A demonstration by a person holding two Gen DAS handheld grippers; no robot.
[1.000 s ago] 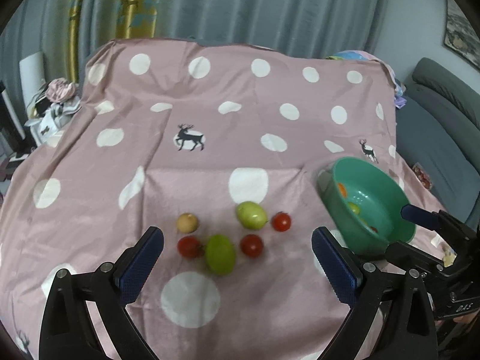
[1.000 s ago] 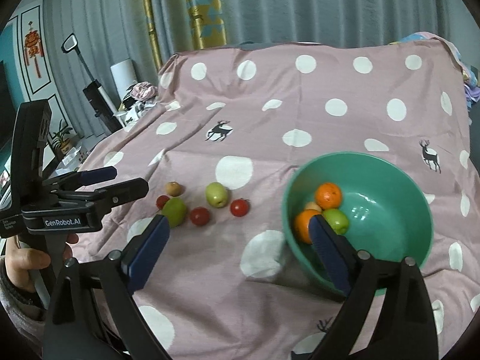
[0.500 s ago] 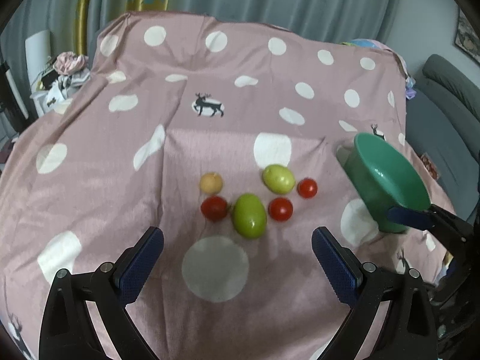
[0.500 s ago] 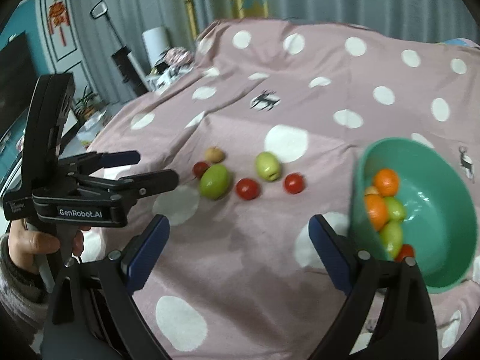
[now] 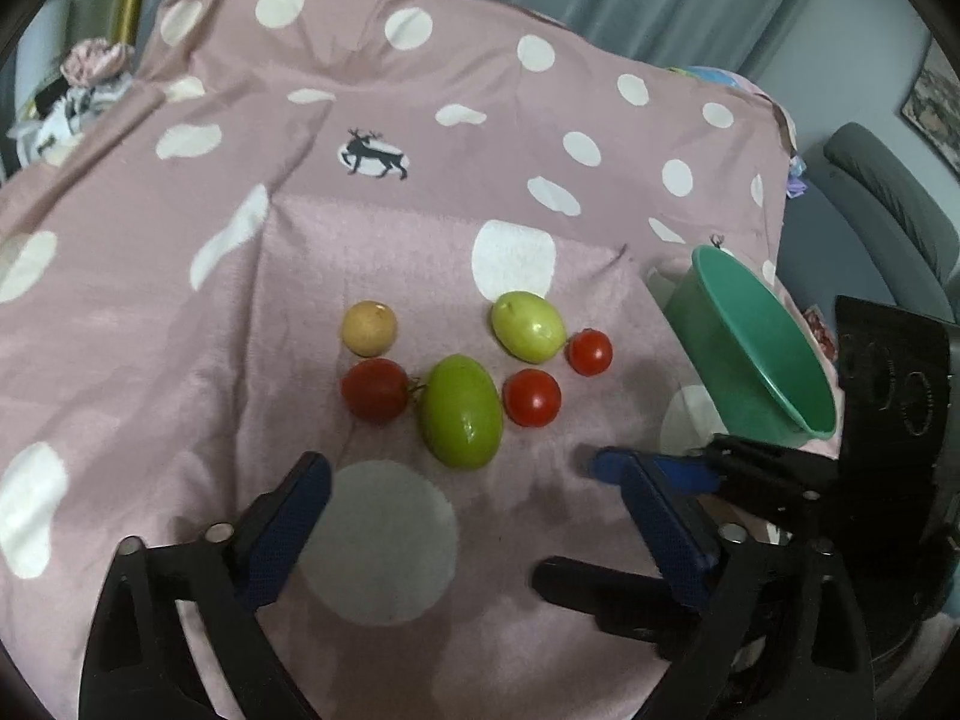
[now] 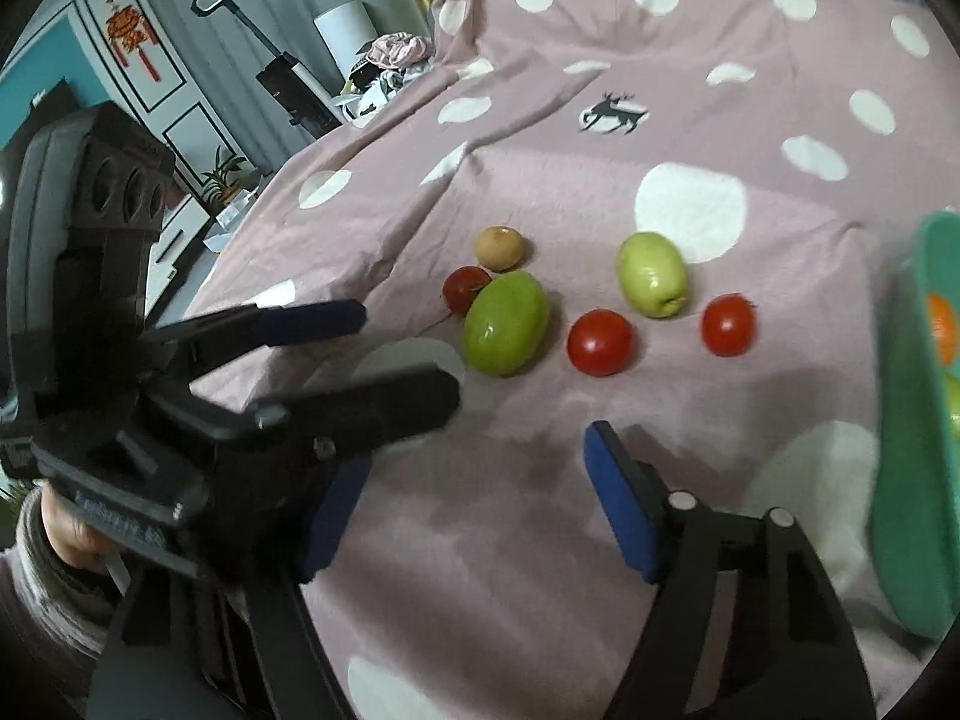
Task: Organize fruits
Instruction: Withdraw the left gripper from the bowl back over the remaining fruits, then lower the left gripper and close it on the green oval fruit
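On the pink cloth [image 5: 180,312] before you, six loose fruits lie in a cluster.

1. Tan fruit [image 5: 369,328], back left, round, alone; a red tomato [image 5: 375,390] lies just in front of it, nearly touching.
2. Large green fruit [image 5: 461,411], oval, centre front, touching or almost touching that tomato's stem side.
3. Second tomato [image 5: 532,398], just right of the large green fruit.
4. Pale green fruit [image 5: 528,326], behind the second tomato, stem dimple showing in the right wrist view.
5. Third tomato [image 5: 590,351], smallest, close against the pale green fruit's right side.

Bowl [image 5: 762,360], teal, stands right of the cluster and is seen tilted, its rim steep. From your right wrist view it holds at least an orange [image 6: 942,327] and something green; the rest is cut off by the frame edge.

Your left gripper [image 5: 480,510] hangs above the cloth near the large green fruit, jaws spread wide, nothing between them. Your right gripper [image 6: 474,510] sits just to its right, jaws likewise wide apart and holding nothing; its blue pad [image 5: 654,471] points toward the fruits, near the bowl's front. Your left hand [image 6: 72,534] grips the left tool's handle.

Cloth carries white dots and a deer print [image 5: 375,156].
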